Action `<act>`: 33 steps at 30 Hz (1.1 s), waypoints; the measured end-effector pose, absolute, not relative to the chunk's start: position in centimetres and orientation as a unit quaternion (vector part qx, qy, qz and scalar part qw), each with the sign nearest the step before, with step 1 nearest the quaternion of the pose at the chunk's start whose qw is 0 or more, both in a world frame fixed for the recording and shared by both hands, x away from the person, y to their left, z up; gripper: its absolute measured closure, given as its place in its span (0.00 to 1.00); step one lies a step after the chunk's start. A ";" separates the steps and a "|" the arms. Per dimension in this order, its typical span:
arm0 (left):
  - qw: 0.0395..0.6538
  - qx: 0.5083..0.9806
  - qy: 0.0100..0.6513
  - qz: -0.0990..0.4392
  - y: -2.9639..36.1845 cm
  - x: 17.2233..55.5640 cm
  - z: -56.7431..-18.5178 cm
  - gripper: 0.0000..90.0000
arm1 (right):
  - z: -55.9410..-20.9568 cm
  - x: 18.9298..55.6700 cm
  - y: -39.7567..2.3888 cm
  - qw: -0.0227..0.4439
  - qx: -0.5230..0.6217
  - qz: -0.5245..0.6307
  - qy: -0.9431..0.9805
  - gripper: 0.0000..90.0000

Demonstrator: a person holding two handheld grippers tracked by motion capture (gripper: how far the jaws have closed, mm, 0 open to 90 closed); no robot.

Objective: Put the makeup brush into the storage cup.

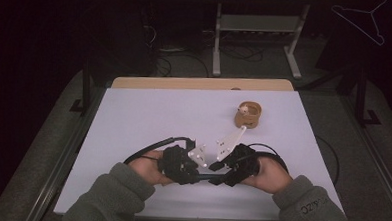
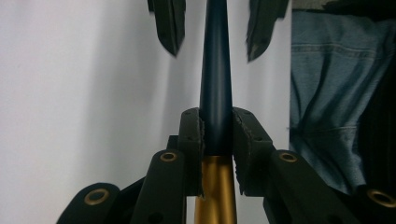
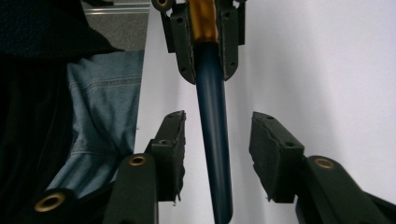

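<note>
Pen (image 2: 215, 84) clamped at gold-blue joint in left gripper (image 2: 217, 135), near table (image 1: 149, 113) front edge; right gripper (image 3: 217, 154) parted around blue end, not touching; grip and pull-apart left

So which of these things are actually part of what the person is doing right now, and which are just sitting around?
In use:
- pen, dark blue with a gold part
- left gripper, clamped on the pen
- right gripper, jaws either side of the pen's blue end, not touching it

Just lying about:
- small wooden holder farther back on the table
- wire hanger, far right
</note>
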State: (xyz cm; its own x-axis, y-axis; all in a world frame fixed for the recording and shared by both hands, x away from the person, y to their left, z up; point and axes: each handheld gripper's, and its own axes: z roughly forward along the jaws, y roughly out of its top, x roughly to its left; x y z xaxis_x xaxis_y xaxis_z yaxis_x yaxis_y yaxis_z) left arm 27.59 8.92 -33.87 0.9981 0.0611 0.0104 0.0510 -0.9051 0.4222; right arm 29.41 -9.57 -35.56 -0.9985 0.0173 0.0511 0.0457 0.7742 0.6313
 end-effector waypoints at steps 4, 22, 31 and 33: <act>0.220 0.975 0.019 0.007 8.5 27.4 -33.8 0.83 | -36.0 29.2 -9.5 0.028 -0.008 -0.336 -0.941 0.69; 0.225 0.974 0.002 -0.002 8.3 27.3 -34.3 0.83 | -36.9 28.6 -9.5 0.038 0.000 -0.336 -0.941 0.85; 0.228 0.973 0.018 -0.006 8.7 27.4 -34.4 0.73 | -36.8 28.3 -9.6 0.023 0.007 -0.339 -0.940 0.85; 0.227 0.974 0.021 -0.005 8.9 27.4 -34.6 0.71 | -36.8 28.2 -9.7 0.022 0.010 -0.339 -0.940 0.85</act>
